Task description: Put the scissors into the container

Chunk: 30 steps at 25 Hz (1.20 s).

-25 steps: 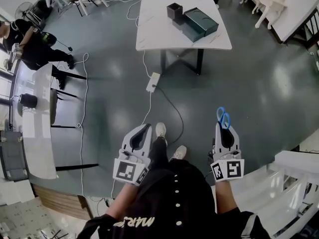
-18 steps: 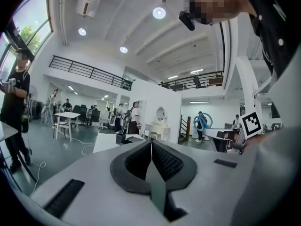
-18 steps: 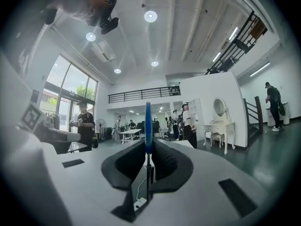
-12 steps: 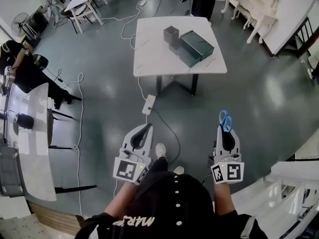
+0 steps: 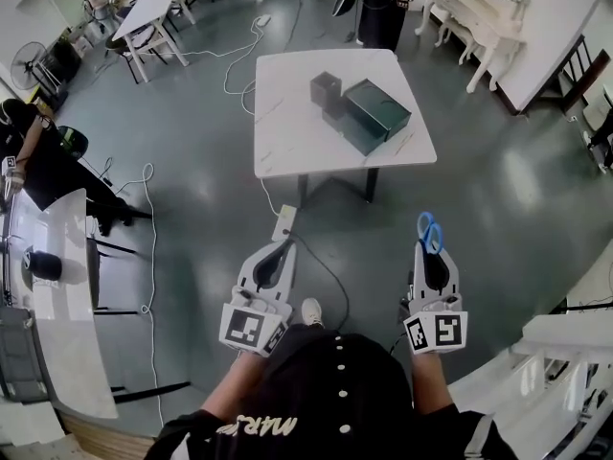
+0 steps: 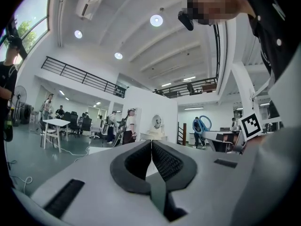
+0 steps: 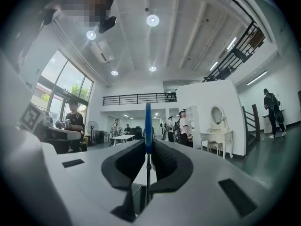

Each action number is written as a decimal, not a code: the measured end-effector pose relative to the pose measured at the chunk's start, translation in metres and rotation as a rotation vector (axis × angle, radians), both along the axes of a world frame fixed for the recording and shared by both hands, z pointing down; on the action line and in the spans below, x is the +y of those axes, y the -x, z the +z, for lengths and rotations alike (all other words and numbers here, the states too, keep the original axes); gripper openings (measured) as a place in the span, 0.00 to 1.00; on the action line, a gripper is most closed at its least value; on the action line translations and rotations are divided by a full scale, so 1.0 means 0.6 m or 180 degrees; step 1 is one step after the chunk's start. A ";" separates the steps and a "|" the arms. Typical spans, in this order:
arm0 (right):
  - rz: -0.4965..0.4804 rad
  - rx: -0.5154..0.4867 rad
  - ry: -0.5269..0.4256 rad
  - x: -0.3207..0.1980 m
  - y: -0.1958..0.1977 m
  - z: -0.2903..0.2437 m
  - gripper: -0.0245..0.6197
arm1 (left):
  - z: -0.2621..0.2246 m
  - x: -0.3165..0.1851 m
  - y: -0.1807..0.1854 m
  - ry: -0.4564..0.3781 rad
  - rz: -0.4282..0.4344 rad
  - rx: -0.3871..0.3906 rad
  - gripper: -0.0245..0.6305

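Standing on a grey floor [image 5: 192, 209], a person in a black top holds a tool in each hand, both pointed toward the far side of the room. At the left edge runs a long white worktop [image 5: 57, 286], and a second person in black [image 5: 38, 161] is beside its far end.

The left tool [image 5: 282, 249] hangs over the floor. Its own view shows the two dark pads pressed together with nothing between them. Just beyond its tip, a white power strip [image 5: 283, 221] lies on the floor.

Farther off, near the middle, stands a square white worktop [image 5: 297, 132]. It carries a small dark open container [image 5: 326, 88], with a larger dark box [image 5: 378, 111] touching or just beside it on the right.

The right tool [image 5: 428, 257] is level with the left one and well apart from it, also over the floor. It is clenched on the scissors [image 5: 428, 230]. In its own view the thin metal part runs edge-on between the pads, gripped from both sides, and the blue handles rise past the tips. From the head view the blue handle loops stick out of the tool toward the square worktop. The scissors are therefore well short of the container, with open floor between them.

Pale furniture [image 5: 479, 17] lines the far right wall.
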State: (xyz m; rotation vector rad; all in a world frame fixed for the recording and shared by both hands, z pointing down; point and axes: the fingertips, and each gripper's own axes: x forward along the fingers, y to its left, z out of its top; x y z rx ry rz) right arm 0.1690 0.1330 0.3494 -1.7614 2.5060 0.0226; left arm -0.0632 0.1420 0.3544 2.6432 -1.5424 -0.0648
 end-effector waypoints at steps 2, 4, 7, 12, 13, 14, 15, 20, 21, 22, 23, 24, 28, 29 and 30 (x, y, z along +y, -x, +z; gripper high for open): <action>0.0022 0.0008 -0.0023 -0.019 0.010 -0.003 0.12 | -0.001 -0.021 0.009 -0.0024 0.0031 0.0001 0.08; 0.0051 0.0015 -0.0027 -0.035 0.019 -0.002 0.12 | 0.000 -0.041 0.017 -0.0031 0.0065 0.0009 0.08; 0.0103 0.0016 -0.0013 -0.051 0.029 0.002 0.12 | 0.006 -0.061 0.029 -0.0019 0.0123 -0.0001 0.08; 0.0181 0.0033 0.0009 -0.071 0.039 0.009 0.12 | 0.017 -0.091 0.041 0.0002 0.0204 0.0000 0.08; 0.0192 0.0036 0.0021 -0.073 0.041 0.012 0.12 | 0.020 -0.095 0.043 0.0012 0.0214 0.0001 0.08; 0.0203 0.0038 0.0036 -0.075 0.044 0.015 0.12 | 0.024 -0.099 0.045 0.0026 0.0223 0.0003 0.08; 0.0213 0.0042 0.0051 -0.078 0.045 0.017 0.12 | 0.028 -0.102 0.047 0.0041 0.0229 0.0004 0.08; 0.0244 0.0019 0.0100 -0.094 0.048 0.030 0.12 | 0.042 -0.123 0.051 0.0103 0.0253 -0.0015 0.08; 0.0246 0.0012 0.0107 -0.100 0.047 0.033 0.12 | 0.044 -0.129 0.050 0.0108 0.0258 -0.0020 0.08; 0.0245 0.0004 0.0114 -0.107 0.046 0.036 0.12 | 0.046 -0.135 0.049 0.0112 0.0259 -0.0025 0.08; 0.0243 -0.0005 0.0121 -0.116 0.046 0.039 0.12 | 0.047 -0.142 0.048 0.0116 0.0256 -0.0030 0.08; 0.0241 -0.0015 0.0128 -0.127 0.046 0.040 0.12 | 0.047 -0.152 0.048 0.0123 0.0250 -0.0037 0.08; 0.0213 -0.0037 0.0125 -0.177 0.048 0.042 0.12 | 0.050 -0.199 0.051 0.0139 0.0210 -0.0052 0.08; 0.0205 -0.0036 0.0121 -0.189 0.046 0.042 0.12 | 0.049 -0.210 0.050 0.0133 0.0199 -0.0052 0.08; 0.0199 -0.0035 0.0119 -0.201 0.044 0.042 0.12 | 0.047 -0.221 0.049 0.0121 0.0191 -0.0054 0.08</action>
